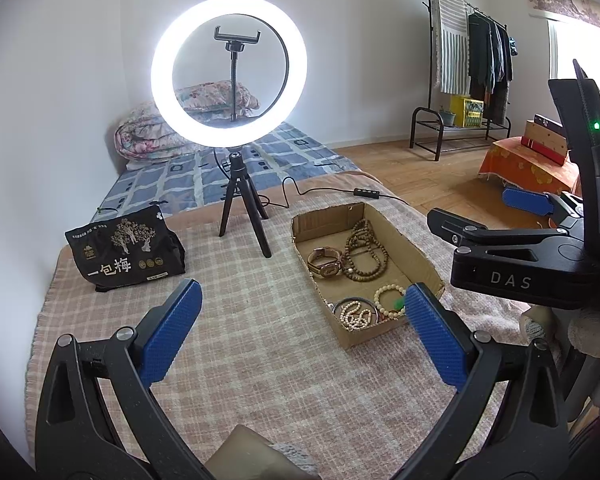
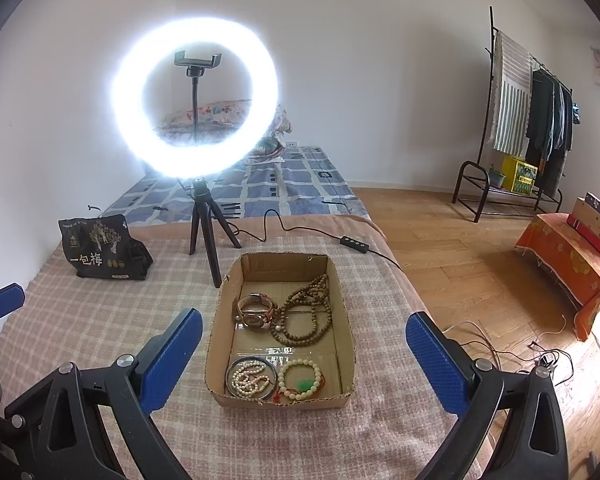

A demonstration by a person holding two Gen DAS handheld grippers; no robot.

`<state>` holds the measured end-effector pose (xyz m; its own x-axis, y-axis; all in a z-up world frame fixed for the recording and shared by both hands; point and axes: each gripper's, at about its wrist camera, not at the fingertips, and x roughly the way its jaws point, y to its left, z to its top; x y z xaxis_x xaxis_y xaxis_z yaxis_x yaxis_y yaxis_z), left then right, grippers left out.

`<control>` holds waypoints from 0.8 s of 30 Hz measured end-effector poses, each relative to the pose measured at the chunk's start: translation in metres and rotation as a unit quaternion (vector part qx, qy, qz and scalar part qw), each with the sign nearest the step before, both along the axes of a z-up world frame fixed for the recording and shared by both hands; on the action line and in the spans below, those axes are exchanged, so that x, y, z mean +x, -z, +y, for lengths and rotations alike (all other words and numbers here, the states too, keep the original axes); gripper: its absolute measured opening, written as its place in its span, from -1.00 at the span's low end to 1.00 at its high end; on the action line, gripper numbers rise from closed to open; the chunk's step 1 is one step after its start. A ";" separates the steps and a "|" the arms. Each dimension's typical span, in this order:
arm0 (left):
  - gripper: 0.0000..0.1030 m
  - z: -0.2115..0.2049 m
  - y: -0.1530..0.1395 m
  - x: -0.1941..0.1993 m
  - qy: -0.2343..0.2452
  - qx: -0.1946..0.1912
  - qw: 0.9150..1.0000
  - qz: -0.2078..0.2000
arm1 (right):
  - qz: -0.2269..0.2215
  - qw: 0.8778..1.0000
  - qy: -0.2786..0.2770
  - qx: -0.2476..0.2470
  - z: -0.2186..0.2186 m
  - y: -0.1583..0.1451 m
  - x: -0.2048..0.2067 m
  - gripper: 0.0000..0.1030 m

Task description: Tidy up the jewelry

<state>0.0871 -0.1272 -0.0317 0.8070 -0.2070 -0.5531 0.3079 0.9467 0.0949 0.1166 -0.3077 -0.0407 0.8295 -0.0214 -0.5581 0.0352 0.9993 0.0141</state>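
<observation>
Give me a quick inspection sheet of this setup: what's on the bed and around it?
Surface: checked blanket.
Job's things: cardboard tray holding watch, brown beads, bangle, white beads, cream bracelet.
Clutter: black snack bag, ring light.
Grippers: left and right both open, empty.
Cables: light's cord; wires on floor.
Surroundings: clothes rack, folded quilt.
</observation>
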 end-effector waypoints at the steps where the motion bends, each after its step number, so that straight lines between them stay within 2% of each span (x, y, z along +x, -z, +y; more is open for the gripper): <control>1: 1.00 0.000 -0.001 0.000 0.001 0.000 1.000 0.000 | 0.000 1.000 0.000 0.000 0.000 0.000 0.000 0.99; 19: 1.00 -0.001 0.000 -0.001 0.001 0.000 1.000 -0.002 | 0.002 1.000 -0.001 0.001 0.001 0.000 0.001 0.99; 24: 1.00 -0.003 -0.004 -0.005 0.003 0.006 1.000 -0.015 | 0.002 1.000 -0.001 0.002 0.002 0.001 -0.001 0.99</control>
